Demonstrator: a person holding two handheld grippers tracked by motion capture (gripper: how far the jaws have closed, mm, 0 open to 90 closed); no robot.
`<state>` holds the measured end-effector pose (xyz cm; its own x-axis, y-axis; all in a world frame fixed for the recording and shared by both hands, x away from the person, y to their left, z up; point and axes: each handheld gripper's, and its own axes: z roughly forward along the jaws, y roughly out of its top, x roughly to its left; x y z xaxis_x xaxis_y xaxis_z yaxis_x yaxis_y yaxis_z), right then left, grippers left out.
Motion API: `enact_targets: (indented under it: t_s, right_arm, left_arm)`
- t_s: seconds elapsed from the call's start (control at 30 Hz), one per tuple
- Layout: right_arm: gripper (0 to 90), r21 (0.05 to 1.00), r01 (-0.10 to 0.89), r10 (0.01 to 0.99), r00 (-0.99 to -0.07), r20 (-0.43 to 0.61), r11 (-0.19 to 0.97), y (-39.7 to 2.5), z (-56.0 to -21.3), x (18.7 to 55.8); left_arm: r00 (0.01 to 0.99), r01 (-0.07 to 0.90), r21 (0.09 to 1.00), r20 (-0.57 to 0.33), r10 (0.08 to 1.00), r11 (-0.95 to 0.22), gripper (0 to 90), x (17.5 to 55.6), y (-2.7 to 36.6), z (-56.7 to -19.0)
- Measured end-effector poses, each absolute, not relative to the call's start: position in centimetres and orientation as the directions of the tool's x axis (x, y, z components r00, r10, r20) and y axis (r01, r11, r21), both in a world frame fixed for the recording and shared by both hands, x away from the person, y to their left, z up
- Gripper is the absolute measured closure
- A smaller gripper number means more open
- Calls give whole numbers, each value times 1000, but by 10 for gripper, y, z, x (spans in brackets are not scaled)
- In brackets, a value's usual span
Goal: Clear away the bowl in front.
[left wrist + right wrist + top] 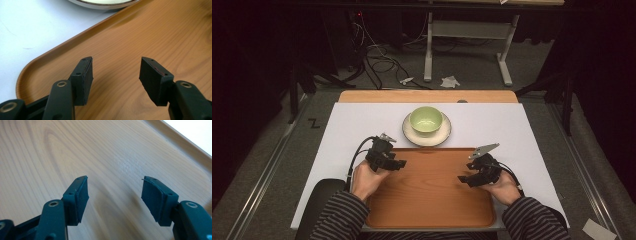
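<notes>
Beyond the far edge of the wooden tray [427, 210], the pale green bowl [426, 120] is lain nearer the empty, open-jawed left gripper [398, 163] than the equally open right gripper [463, 179].

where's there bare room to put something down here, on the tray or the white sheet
The wooden tray is bare across its middle, between the left gripper and right gripper, both open. The white sheet is free left and right of the plate. It is tight where the plate, holding the green bowl, meets the tray's far rim.

Green bowl [426, 120] upright on white saucer [412, 135], just beyond empty wooden tray [432, 205], on white mat [352, 125]
</notes>
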<state>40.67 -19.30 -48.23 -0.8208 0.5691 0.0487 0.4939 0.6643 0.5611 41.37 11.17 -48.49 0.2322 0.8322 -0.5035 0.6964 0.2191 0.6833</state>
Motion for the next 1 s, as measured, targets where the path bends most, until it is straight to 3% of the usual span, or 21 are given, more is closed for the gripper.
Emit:
enact_targets:
  t_s: [1.0]
  right_arm:
    - [392,551,482,552,-833,45,682,-190,-482,401]
  left_arm:
    - [268,684,702,-494,827,198,433,409,106,-484]
